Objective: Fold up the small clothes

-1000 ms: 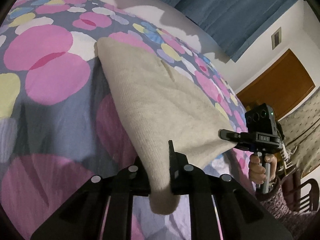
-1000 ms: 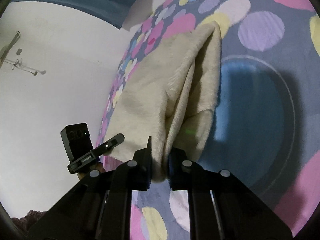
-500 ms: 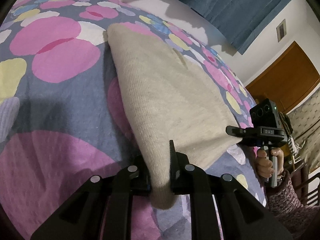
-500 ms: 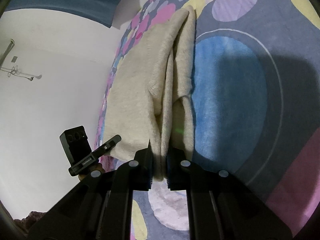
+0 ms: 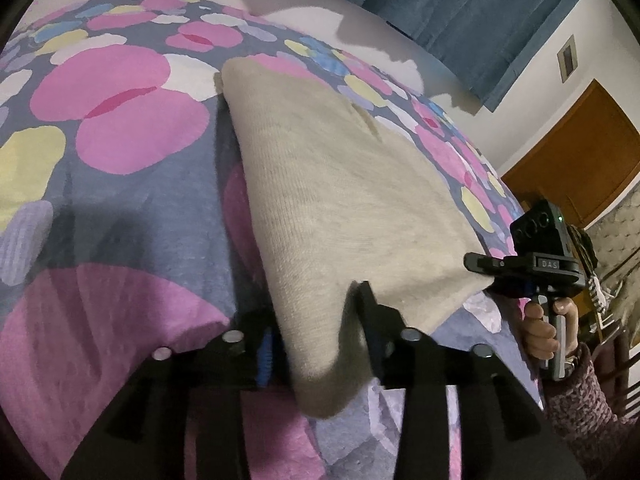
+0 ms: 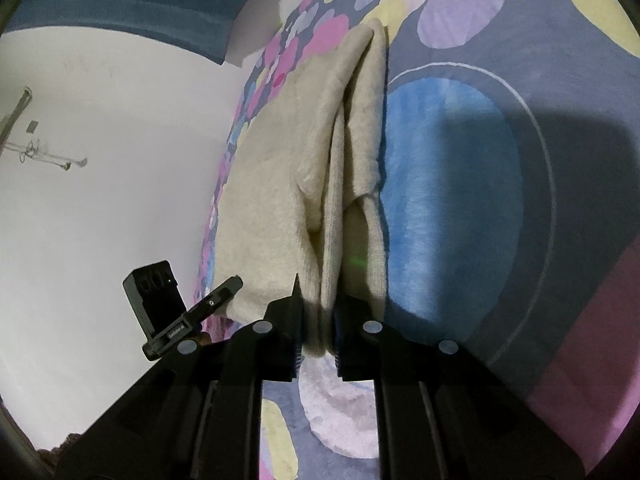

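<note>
A beige knit garment (image 5: 344,200) lies folded over on the spotted bedspread (image 5: 120,128), its near edge lifted. My left gripper (image 5: 320,320) has jaws standing wider apart around the near corner, which sags between them. My right gripper (image 6: 318,320) is shut on the other near corner of the garment (image 6: 312,168), with layers bunched between the fingers. The right gripper also shows in the left wrist view (image 5: 476,264), and the left gripper in the right wrist view (image 6: 236,282).
The bedspread (image 6: 460,200) with pink, yellow and blue spots covers the bed. Blue curtain (image 5: 460,12) and white wall lie behind. A wooden door (image 5: 580,160) and a chair (image 5: 616,352) stand at the right.
Both grippers have lowered the garment's near edge toward the bed. The left jaws have spread apart and the corner now sags loose between them.
</note>
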`<state>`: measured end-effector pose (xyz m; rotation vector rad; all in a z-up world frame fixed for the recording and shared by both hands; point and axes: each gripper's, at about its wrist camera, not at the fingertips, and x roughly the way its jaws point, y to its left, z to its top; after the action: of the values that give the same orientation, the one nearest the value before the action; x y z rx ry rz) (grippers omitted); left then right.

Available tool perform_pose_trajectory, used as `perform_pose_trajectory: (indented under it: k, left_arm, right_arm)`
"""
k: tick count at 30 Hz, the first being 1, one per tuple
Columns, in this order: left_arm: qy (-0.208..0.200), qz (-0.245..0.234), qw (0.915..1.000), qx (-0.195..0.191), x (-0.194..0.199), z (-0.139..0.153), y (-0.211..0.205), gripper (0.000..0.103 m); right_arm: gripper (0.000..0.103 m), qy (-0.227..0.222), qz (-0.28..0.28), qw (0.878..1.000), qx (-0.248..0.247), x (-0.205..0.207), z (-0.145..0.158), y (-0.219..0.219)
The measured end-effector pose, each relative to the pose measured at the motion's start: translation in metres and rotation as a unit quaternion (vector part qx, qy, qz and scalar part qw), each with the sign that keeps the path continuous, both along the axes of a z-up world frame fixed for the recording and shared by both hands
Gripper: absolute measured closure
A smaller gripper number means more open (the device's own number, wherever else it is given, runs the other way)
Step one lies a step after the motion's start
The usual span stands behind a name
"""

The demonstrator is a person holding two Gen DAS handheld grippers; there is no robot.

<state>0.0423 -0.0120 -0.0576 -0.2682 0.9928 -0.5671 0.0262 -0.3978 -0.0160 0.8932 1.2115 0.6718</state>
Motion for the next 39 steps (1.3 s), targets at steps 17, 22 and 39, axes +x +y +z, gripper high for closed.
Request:
perform_pose_trajectory:
  k: [17,22,39]
  left_arm:
    - [-0.038,0.033,0.9971,0.056,-0.022,0.011,-0.010,0.026]
    - [-0.053,0.052,0.9940,0.080,-0.031,0.017,-0.010,0.023]
    - [-0.111,0.129,0.9743,0.147,-0.061,0.040,-0.010,0.017]
  right_arm:
    - [0.069,-0.005,-0.037,0.999,-0.023,-0.016,0.014,-0.013]
    - [0.053,-0.017,-0.042,0.997,-0.057,-0.025,0.026,-0.010]
    - [0.036,-0.117,-0.063,0.940,-0.313,-0.065,0.073,0.050]
